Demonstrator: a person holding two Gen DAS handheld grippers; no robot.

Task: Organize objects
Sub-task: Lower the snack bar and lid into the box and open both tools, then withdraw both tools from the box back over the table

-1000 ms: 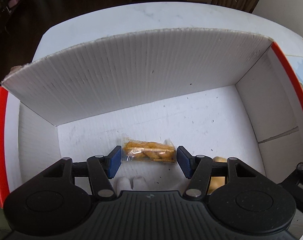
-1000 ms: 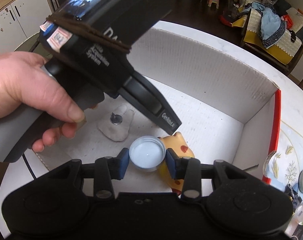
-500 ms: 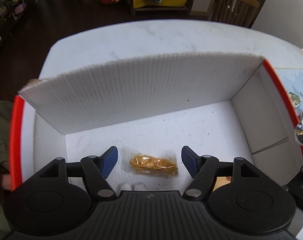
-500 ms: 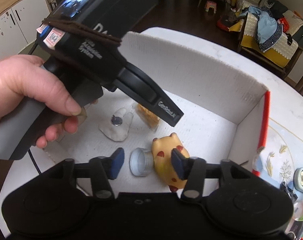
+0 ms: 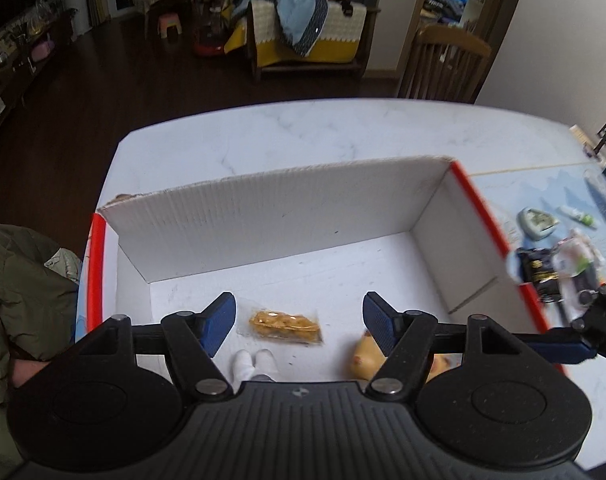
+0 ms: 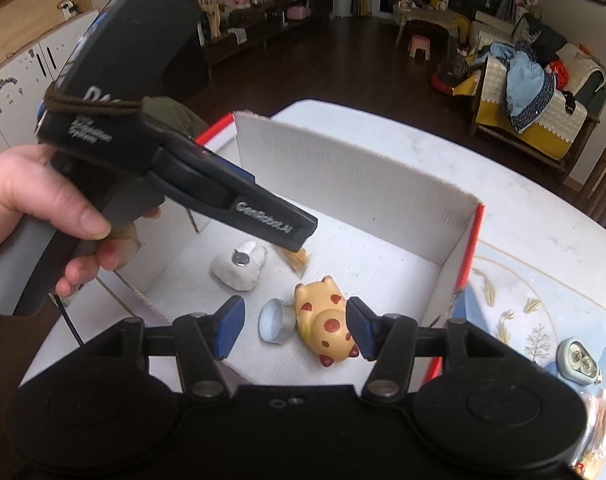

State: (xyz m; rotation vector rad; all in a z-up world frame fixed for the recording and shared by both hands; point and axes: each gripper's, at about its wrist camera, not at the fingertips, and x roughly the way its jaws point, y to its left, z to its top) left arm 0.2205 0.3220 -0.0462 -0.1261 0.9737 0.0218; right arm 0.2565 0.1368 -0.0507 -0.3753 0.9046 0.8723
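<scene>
A white cardboard box with red edges (image 5: 287,216) (image 6: 343,168) stands on the table. On its floor lie a clear packet of orange snacks (image 5: 285,325) (image 6: 299,258), a white figure (image 5: 253,362) (image 6: 239,266), a small clear tub (image 6: 277,321) on its side and a yellow spotted toy animal (image 6: 325,322) (image 5: 365,358). My left gripper (image 5: 299,320) is open and empty, raised above the packet. My right gripper (image 6: 295,326) is open and empty above the tub and toy.
The left hand-held tool (image 6: 143,152) reaches across the right wrist view over the box. To the right of the box a patterned mat (image 6: 523,300) holds several small items, among them a grey case (image 5: 537,222) (image 6: 579,362). A wooden chair (image 5: 443,64) stands beyond the table.
Both grippers have let go and lifted up and back out of the box. The left one released the snack packet, the right one the clear tub, which now lies on its side against the toy.
</scene>
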